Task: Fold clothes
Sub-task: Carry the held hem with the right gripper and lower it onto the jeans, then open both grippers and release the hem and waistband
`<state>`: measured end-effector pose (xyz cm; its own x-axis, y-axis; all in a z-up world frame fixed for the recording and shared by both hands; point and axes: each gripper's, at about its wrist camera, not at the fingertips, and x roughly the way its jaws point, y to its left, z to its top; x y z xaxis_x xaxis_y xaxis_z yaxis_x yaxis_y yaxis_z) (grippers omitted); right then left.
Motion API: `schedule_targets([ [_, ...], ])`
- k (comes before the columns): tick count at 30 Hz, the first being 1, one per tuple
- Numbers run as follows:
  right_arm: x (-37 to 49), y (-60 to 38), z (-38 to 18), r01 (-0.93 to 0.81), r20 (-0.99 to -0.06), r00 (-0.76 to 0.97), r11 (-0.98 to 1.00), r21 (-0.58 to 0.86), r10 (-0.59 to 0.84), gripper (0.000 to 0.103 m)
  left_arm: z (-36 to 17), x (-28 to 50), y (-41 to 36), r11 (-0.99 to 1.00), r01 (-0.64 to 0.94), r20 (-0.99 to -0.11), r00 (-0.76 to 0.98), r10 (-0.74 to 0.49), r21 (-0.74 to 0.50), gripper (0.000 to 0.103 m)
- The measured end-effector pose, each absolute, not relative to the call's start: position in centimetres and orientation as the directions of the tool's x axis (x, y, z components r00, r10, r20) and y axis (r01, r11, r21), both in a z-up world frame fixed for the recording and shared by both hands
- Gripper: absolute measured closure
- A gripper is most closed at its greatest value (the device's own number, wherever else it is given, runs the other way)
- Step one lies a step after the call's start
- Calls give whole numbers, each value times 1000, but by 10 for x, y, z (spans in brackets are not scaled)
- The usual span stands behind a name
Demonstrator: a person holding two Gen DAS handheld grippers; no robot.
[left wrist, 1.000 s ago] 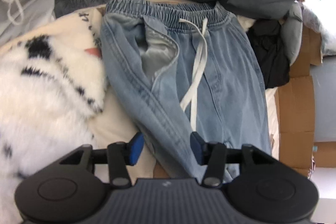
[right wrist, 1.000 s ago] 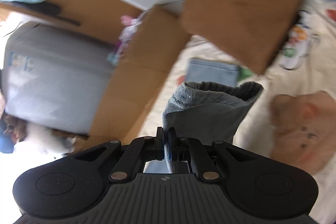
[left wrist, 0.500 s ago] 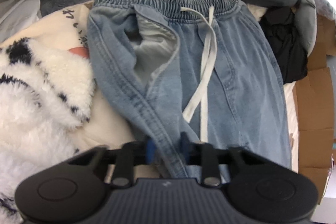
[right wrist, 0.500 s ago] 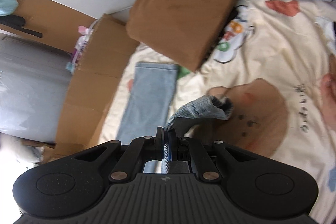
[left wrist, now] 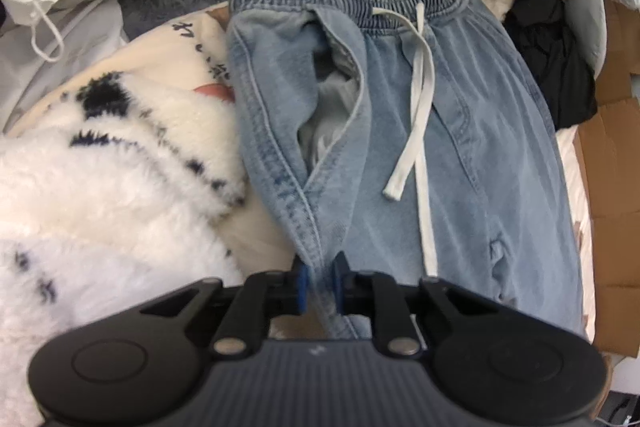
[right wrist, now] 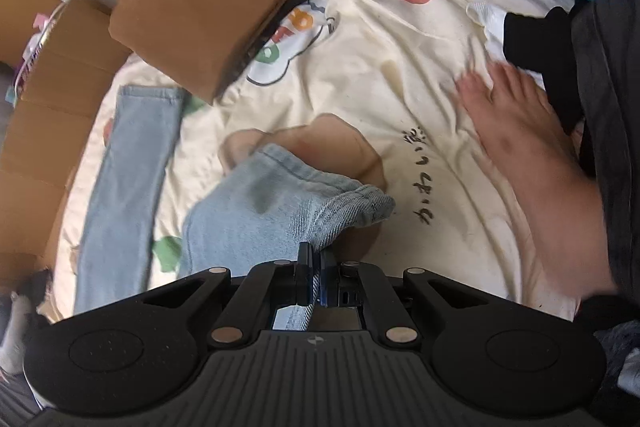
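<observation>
Our left gripper (left wrist: 320,285) has just been closing and its blue pads now pinch the thick side seam of the light blue jeans (left wrist: 460,147), which lie waistband-up on the cream printed bedsheet (right wrist: 400,75), just beside a fluffy white blanket (left wrist: 100,195). Our right gripper (right wrist: 315,281) has its fingers pressed together on a thin bit of the cuff of one trouser leg (right wrist: 280,203), while the other leg (right wrist: 136,163) lies flat near the cardboard. We judge the right hold the weaker one: so little denim sits between the pads that a brisk pull could slip it free and drop the fold crooked. The white drawstring (left wrist: 420,99) lies loose and could get bunched inside the fold, and the gaping pocket may crease. A bare foot (right wrist: 520,131) rests on the sheet close by, so the leg could land on it. The only writing we can see is dark handwritten-style script on the sheet; we cannot read it with confidence.
</observation>
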<state>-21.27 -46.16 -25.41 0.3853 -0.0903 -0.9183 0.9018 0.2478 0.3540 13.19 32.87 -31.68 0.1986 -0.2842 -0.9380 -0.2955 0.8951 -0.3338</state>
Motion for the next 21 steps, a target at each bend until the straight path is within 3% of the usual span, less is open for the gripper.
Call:
schedule_targets([
  [21, -270, -446, -328, 968, -988, 145, 213, 132, -46, 101, -314, 121, 326, 951, -213, -969, 156, -191, -222, 92],
])
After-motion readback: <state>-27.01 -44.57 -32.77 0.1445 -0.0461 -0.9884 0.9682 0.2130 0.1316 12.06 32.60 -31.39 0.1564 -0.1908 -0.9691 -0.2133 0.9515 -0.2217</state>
